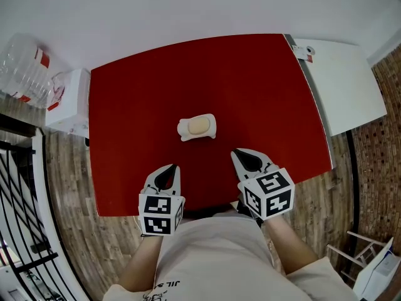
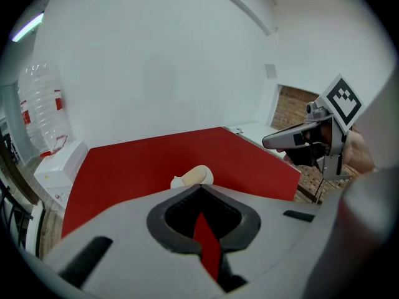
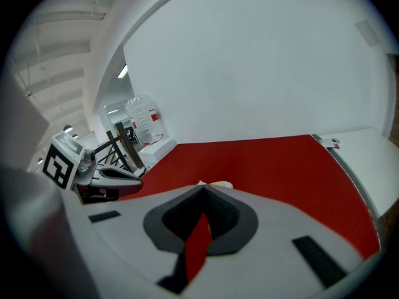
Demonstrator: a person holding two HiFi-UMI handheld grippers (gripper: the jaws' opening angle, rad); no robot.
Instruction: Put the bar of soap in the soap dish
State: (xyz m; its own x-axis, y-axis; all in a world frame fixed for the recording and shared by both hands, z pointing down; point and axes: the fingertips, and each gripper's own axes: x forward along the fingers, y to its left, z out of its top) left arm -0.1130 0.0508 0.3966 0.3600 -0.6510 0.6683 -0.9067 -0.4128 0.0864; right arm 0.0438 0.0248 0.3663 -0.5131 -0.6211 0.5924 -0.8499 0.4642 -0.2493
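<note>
Head view. Red table (image 1: 138, 105) fills the middle of the frame. Soap dish (image 1: 183, 130), white, sits near the table's centre, with the bar of soap (image 1: 199, 126), pale tan, lying flat inside it. Left gripper (image 1: 175, 167) and right gripper (image 1: 236, 153) hover over the near edge of the table, both pointing toward the dish and both well short of it. Neither touches dish or soap. Each carries its marker cube at the rear, by the person's forearm. White counter (image 1: 341, 83) butts against the table's right edge. Clear water bottle (image 1: 25, 68) stands beyond the left corner beside a white box (image 1: 70, 100). Black railing (image 1: 19, 193) runs over the wooden floor (image 1: 69, 187) on the left.

Left gripper view. Jaws fully closed, tips meeting in a point, nothing between them; only a sliver of red table shows through the slot behind the tips. Dish with the soap in it lies on the table just past the tips in the picture, apart from them. Right gripper appears at the right edge, above the table's corner.

Right gripper view. Jaws also brought together at the tips, gripping nothing. A cream edge of the dish peeks over the closed tips; soap cannot be told from dish here. Left gripper shows at left, bottle behind it.
</note>
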